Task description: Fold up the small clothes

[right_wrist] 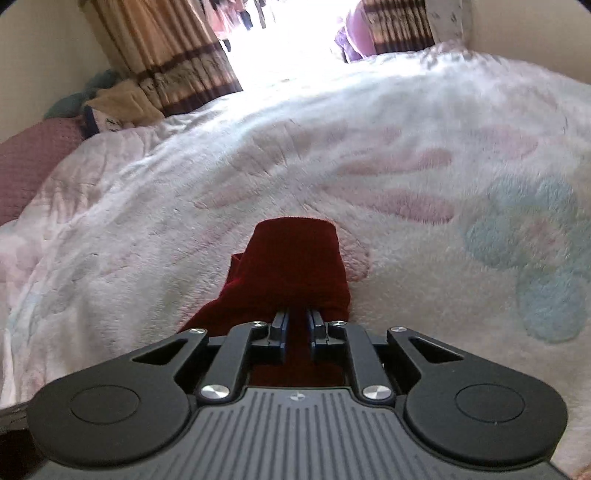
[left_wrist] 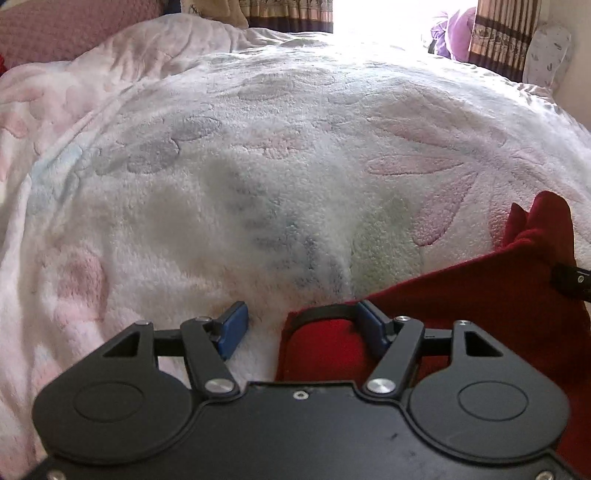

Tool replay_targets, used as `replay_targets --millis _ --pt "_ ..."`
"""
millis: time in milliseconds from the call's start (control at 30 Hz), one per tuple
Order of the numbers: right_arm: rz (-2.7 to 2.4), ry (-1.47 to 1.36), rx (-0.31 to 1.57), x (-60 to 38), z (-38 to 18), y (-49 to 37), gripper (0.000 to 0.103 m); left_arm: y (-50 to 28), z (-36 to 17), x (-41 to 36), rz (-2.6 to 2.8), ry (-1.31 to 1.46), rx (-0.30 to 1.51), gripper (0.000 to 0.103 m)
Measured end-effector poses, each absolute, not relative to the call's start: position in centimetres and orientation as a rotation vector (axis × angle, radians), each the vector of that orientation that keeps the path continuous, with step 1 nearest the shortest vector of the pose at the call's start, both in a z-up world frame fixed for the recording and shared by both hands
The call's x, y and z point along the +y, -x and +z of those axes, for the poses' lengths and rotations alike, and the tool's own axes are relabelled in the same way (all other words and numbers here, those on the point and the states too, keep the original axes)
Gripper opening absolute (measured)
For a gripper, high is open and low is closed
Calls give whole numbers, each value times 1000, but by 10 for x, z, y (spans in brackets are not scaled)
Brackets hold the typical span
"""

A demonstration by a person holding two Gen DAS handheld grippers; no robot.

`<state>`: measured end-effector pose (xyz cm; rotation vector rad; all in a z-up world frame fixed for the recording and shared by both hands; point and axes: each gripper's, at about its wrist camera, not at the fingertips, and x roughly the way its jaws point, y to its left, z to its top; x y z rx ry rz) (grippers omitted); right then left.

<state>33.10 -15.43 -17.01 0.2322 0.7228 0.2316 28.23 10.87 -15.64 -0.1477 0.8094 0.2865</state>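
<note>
**Red garment between both sets of fingers, low over the bed**

Down on the left wrist view, my left fingers (left_wrist: 304, 325) stand wide apart over the fluffy white blanket (left_wrist: 258, 166) with its pale pink and blue flowers. One blue pad (left_wrist: 233, 328) sits over bare blanket; the other pad is at the dark-trimmed edge of the red garment (left_wrist: 480, 306), which fills the lower right of the picture. I cannot tell whether that pad touches the cloth, but nothing is pinched between the two. One corner of the red cloth stands up as a peak at the right, and a black part of my other tool (left_wrist: 572, 280) shows just beside it at the frame's edge. Beyond the bed, striped curtains (left_wrist: 498, 37) frame a bright window, and a dusky pink pillow (left_wrist: 55, 33) lies at the top left.

Over on the right wrist view, my right fingers (right_wrist: 296, 325) stand narrow, with red garment (right_wrist: 295, 258) running between them and bunched up just ahead of the tips. Whether the pads truly press the cloth I cannot tell. The blanket (right_wrist: 443, 147) spreads all around, and curtains (right_wrist: 177, 62) hang at the far side.
</note>
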Motion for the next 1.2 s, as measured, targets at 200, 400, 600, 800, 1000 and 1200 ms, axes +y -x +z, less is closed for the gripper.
replay_targets --millis 200,400,600,800,1000,1200 --pt "264 -195 711 -156 -150 -313 18 -256 -116 100 313 36 718 65" --pt "267 -69 652 -178 -107 -275 56 -204 -80 116 103 138 818 66" --pt "386 -122 780 -226 -102 -238 65 -162 -96 117 61 239 949 65" --pt "431 -130 902 -236 -131 -206 65 -164 -125 94 2 223 1040 65" --pt "457 -156 939 -219 -141 -212 65 -189 -141 113 -18 362 1028 70" --pt "480 -218 973 -203 -154 -230 67 -197 -147 119 -15 433 1007 73"
